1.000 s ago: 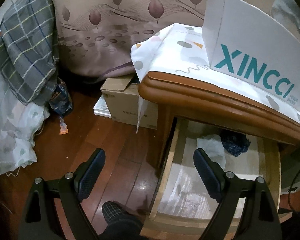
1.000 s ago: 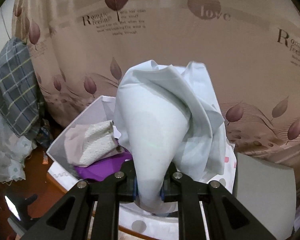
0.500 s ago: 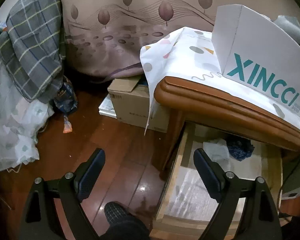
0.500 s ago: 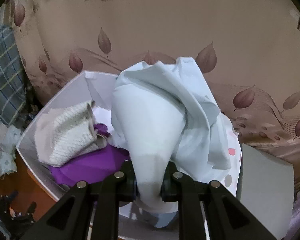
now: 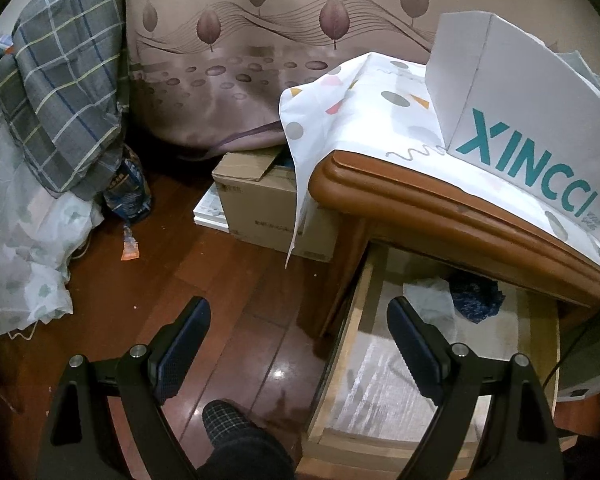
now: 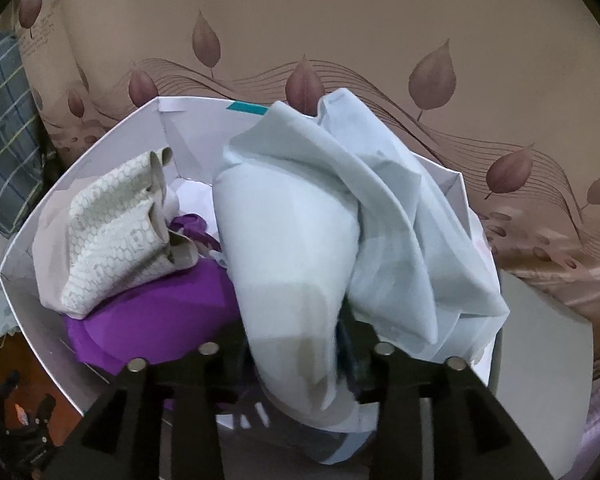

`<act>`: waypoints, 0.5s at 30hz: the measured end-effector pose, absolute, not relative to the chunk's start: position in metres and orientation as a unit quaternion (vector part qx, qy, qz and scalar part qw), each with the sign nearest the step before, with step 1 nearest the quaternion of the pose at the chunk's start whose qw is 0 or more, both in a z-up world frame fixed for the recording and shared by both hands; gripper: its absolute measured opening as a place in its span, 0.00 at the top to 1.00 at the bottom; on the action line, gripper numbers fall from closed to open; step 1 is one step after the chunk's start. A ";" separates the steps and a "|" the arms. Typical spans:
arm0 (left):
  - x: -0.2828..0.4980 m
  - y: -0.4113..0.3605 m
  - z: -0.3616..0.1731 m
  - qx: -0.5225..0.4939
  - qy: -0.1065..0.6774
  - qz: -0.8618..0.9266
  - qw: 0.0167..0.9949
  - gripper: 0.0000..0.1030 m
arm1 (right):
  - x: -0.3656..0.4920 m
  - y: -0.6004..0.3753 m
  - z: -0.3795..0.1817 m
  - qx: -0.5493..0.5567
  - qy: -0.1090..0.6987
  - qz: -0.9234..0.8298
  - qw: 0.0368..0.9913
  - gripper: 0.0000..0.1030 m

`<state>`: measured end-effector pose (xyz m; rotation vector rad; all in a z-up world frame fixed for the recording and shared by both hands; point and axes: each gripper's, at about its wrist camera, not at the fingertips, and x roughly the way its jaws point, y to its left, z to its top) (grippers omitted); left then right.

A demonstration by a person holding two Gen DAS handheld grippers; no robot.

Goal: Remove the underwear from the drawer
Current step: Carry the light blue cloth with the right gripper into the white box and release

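The fingertips of the right gripper (image 6: 296,356) are hidden behind the pale blue underwear (image 6: 324,224), so contact between pads and cloth cannot be made out; its jaws are opening with the cloth between them. The rear of the drawer (image 5: 540,332) is cut off by the wooden tabletop (image 5: 440,208). Beyond the right fingers, a white box (image 6: 100,152) is seen, with a patterned white garment (image 6: 116,232) and a purple garment (image 6: 152,320) inside, left of the blue cloth. The left gripper (image 5: 298,334) is held wide and empty above the floor and drawer edge. Past its right finger, a dark blue garment (image 5: 476,300) and a white garment (image 5: 428,300) lie in the drawer.
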<state>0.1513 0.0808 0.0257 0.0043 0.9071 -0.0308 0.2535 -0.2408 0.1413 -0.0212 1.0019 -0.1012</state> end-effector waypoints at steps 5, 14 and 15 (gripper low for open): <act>0.153 0.081 0.024 0.003 0.441 -0.012 0.897 0.14 | 0.253 -0.240 0.148 -0.016 0.473 -0.058 0.879 0.44; 0.155 0.083 0.022 -0.003 0.445 -0.007 0.895 0.14 | 0.236 -0.239 0.177 -0.023 0.469 -0.058 0.881 0.35; 0.155 0.084 0.023 -0.003 0.445 -0.007 0.895 0.14 | 0.234 -0.237 0.181 -0.027 0.467 -0.056 0.882 0.35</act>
